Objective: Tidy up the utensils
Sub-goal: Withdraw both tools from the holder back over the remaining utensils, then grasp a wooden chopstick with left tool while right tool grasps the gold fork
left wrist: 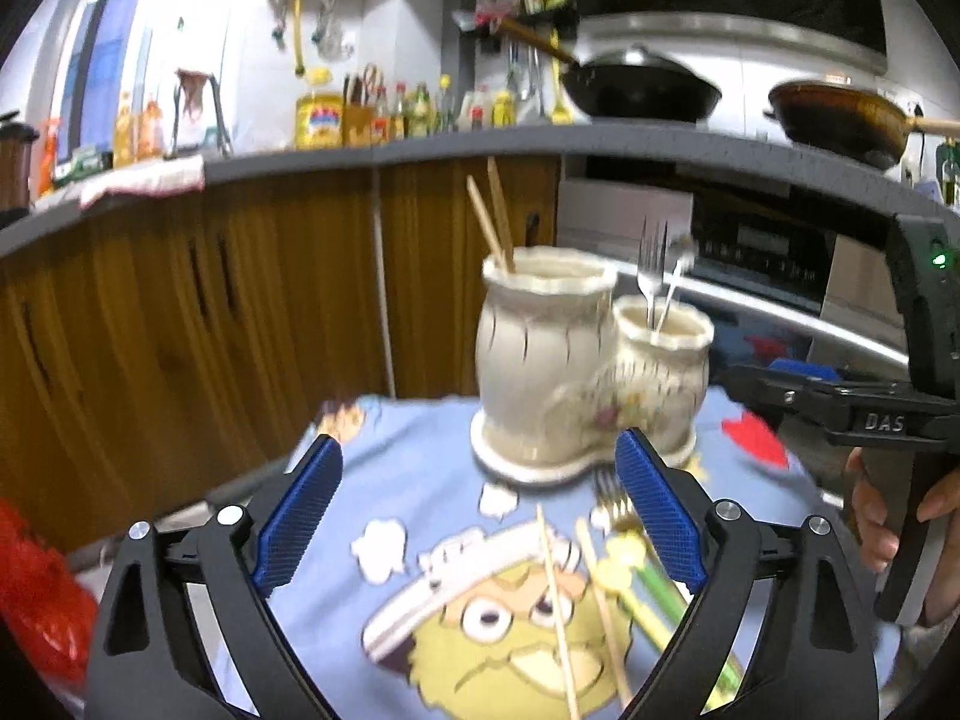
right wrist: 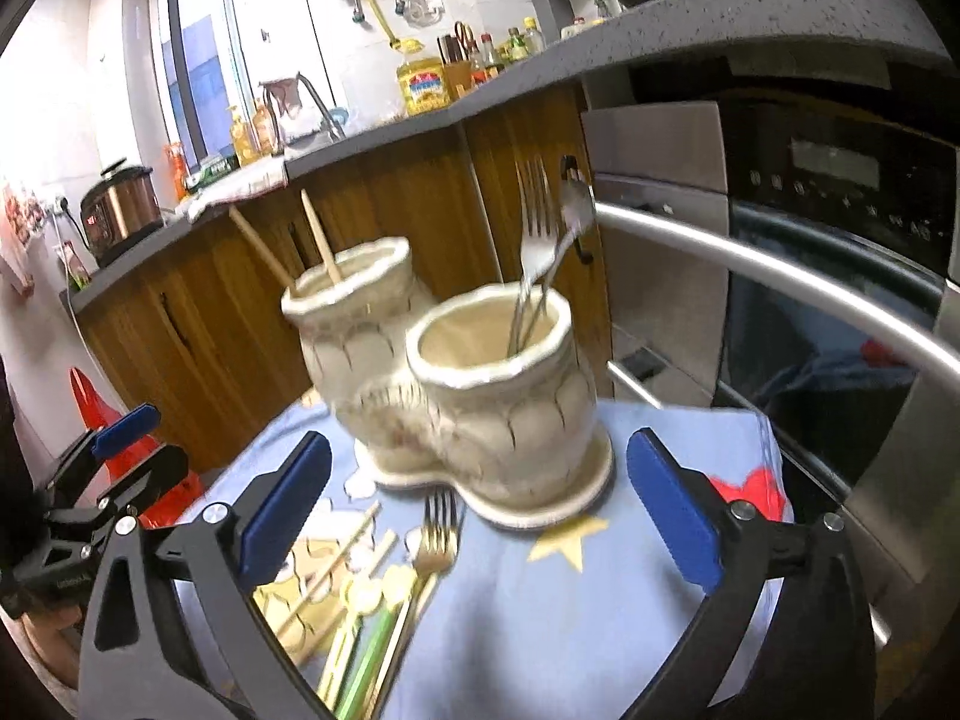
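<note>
My left gripper [left wrist: 477, 519]: jaws wide apart, nothing between them, hovering over the blue cartoon cloth [left wrist: 420, 468].
My right gripper [right wrist: 477, 507]: jaws also spread wide, holding nothing, just in front of the holder.
Holder: cream ceramic holder [right wrist: 474, 396] with 2 joined cups on 1 base, standing upright on the cloth.
Tall cup: 2 wooden chopsticks [left wrist: 495, 222] lean in it.
Short cup: 1 silver fork [right wrist: 534, 222], tines up, and 1 silver spoon [right wrist: 576, 207] beside it.
Loose on the cloth: 2 bare chopsticks [left wrist: 558, 594], a gold fork [right wrist: 437, 540] with tines toward the holder's base, and green and yellow handled pieces [right wrist: 372, 648] lying alongside it; what those pieces are I cannot tell.
Only my left view shows: my right gripper's body from the side with a hand around its handle at the right edge, 2 woks [left wrist: 642, 87] on the counter, and the cartoon face printed on the cloth.
Only my right view shows: the inside of the short cup, the oven door [right wrist: 840, 276] with its steel bar handle, a rice cooker [right wrist: 117, 204] far left, and my left gripper's blue pad at the left edge.
</note>
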A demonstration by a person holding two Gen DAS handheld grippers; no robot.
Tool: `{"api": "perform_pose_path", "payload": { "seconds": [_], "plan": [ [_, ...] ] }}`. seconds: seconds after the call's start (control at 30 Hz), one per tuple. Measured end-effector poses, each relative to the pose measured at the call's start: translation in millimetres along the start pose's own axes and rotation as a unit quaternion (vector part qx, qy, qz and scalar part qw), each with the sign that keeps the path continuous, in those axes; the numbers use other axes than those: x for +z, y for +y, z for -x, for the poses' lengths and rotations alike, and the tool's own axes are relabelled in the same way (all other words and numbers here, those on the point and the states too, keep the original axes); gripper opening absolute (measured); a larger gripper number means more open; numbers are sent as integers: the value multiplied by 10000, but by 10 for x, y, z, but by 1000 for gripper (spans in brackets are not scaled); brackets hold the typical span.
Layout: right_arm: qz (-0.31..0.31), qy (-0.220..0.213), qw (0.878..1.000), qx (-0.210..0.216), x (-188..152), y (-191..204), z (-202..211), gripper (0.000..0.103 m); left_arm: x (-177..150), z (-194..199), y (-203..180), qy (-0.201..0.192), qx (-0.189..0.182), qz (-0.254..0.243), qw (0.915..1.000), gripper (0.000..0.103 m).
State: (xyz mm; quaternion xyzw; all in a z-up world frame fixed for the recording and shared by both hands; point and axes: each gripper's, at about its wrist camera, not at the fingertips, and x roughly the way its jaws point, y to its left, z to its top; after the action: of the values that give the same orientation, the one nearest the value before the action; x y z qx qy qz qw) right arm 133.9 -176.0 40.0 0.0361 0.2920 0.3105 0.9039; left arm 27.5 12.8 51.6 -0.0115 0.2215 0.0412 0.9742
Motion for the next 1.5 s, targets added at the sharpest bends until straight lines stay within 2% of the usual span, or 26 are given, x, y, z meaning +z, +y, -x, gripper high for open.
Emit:
{"api": "perform_pose_path", "payload": {
  "seconds": [0.17, 0.4, 0.63, 0.7, 0.8, 0.87, 0.9, 0.97, 1.03, 1.07, 1.13, 1.33, 1.37, 1.5],
  "plan": [
    [-16, 435, 9990, -34, -232, -28, -9, 98, -194, -130, -39, 575, -19, -159, 9982, 94],
    [193, 987, 9949, 11, -416, 29, -134, 97, -426, -418, -55, 1554, -93, -140, 9877, 93],
    [495, 1122, 9924, 61, -476, 119, -181, 97, -535, -504, -144, 1921, -185, -379, 9805, 91],
    [579, 1200, 9911, 68, -492, 134, -211, 96, -553, -514, -179, 1962, -226, -483, 9791, 86],
    [657, 1356, 9885, 157, -532, 190, -254, 84, -583, -532, -200, 2013, -306, -502, 9778, 78],
    [715, 1457, 9864, 244, -556, 233, -281, 69, -610, -543, -214, 2045, -414, -497, 9767, 68],
    [743, 1498, 9856, 268, -567, 248, -289, 65, -623, -553, -223, 2073, -452, -506, 9759, 60],
    [772, 1562, 9839, 397, -586, 306, -315, 52, -634, -543, -245, 2041, -480, -560, 9762, 55],
    [774, 1595, 9831, 466, -594, 343, -336, 42, -636, -532, -266, 2017, -553, -604, 9760, 42],
    [775, 1603, 9829, 472, -601, 353, -347, 34, -636, -527, -278, 2004, -576, -639, 9759, 38],
    [792, 1640, 9822, 467, -612, 375, -385, 27, -638, -521, -292, 1977, -578, -700, 9761, 32],
    [679, 1726, 9815, 471, -590, 380, -490, 18, -633, -545, -296, 1937, -581, -722, 9767, 25],
    [677, 1732, 9815, 460, -586, 381, -500, 11, -631, -551, -303, 1933, -575, -739, 9767, 25],
    [610, 1762, 9812, 499, -587, 367, -511, 9, -635, -554, -306, 1914, -556, -786, 9768, 11]
  ]
}}
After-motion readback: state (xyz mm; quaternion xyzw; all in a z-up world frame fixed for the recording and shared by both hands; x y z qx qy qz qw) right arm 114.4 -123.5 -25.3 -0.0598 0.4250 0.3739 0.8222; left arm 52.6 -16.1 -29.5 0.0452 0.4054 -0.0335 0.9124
